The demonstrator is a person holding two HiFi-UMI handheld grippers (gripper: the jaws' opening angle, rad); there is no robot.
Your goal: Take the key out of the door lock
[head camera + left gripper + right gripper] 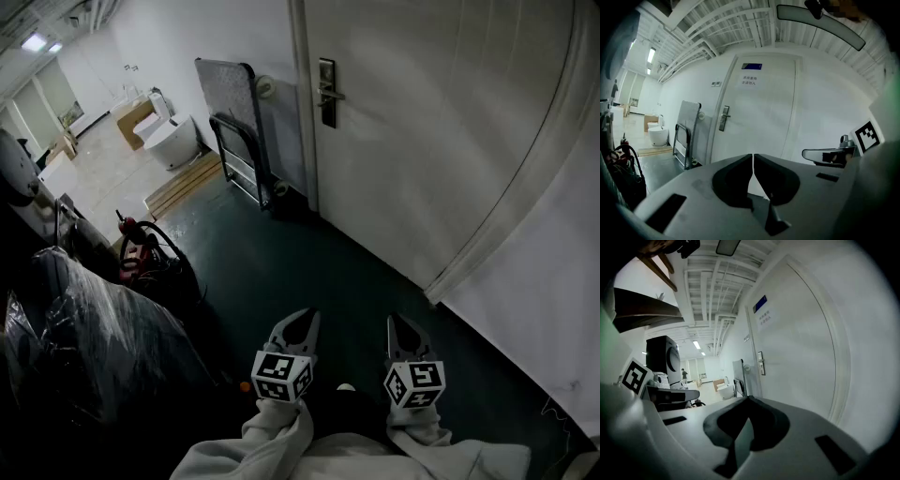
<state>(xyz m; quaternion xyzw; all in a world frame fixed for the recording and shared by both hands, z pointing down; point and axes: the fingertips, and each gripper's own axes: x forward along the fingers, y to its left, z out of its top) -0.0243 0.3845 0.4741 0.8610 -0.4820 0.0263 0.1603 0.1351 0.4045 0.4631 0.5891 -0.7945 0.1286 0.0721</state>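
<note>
The biggest thing in front of you is the plain white panelled door [441,141]. It's smooth, painted and flat, and it runs off to your right. Below it is the dark green floor [281,272], matte and slightly scuffed. A grey folded platform trolley with a black tube frame [232,112] leans on the wall just left of the door frame.

Your left gripper [298,323] and right gripper [404,325] both sit low near your body, pointing slightly down. Each one is clenched tight with its grey plastic jaws tip to tip and nothing between them.

Here's what matters for the move: the dark metal lock plate with its lever handle [326,92] is well apart from both claws, ahead and higher up. The plate is tall and narrow and stands upright, with the lever sticking out sideways. From the head view, the left claw lines up under it more directly, though I wouldn't call either hand clearly closer.

The key should be in that plate, but it's too small to make out from here. I'd guess its shaft pokes straight out of the door face, so you'll want to come in level and pull straight back.
</note>
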